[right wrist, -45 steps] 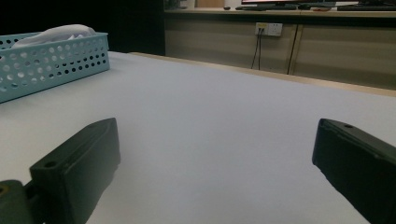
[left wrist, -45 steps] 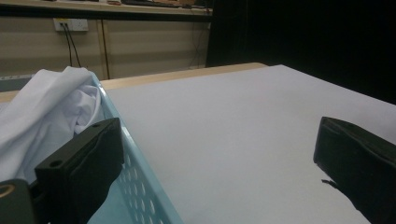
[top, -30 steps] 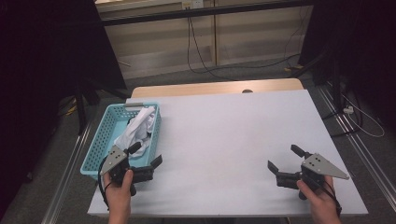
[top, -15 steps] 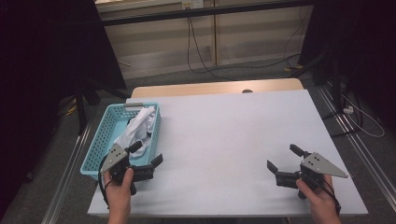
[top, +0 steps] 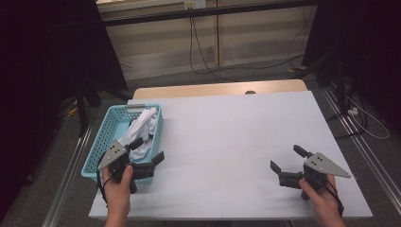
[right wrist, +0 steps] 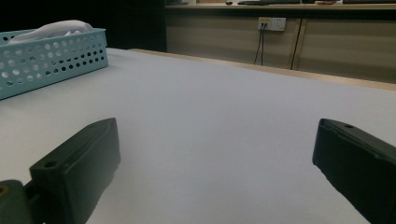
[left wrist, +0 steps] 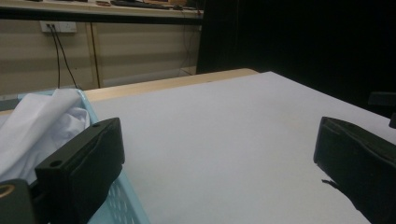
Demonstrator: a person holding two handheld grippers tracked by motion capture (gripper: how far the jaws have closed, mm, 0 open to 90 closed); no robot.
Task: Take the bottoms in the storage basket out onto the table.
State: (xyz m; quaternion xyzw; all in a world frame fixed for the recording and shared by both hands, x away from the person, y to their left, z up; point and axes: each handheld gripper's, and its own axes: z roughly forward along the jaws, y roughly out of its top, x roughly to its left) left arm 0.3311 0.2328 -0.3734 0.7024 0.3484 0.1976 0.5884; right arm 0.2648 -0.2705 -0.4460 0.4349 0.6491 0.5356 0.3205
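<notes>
Beyond the white table (top: 227, 137), cables seemingly trail along beige panelling (top: 208, 42).

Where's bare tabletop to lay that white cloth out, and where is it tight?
Bare table runs from the basket to the right edge, and from the wooden strip to the right gripper. It is crowded only at the near-left corner, where the left gripper hangs over the basket and white cloth.
</notes>
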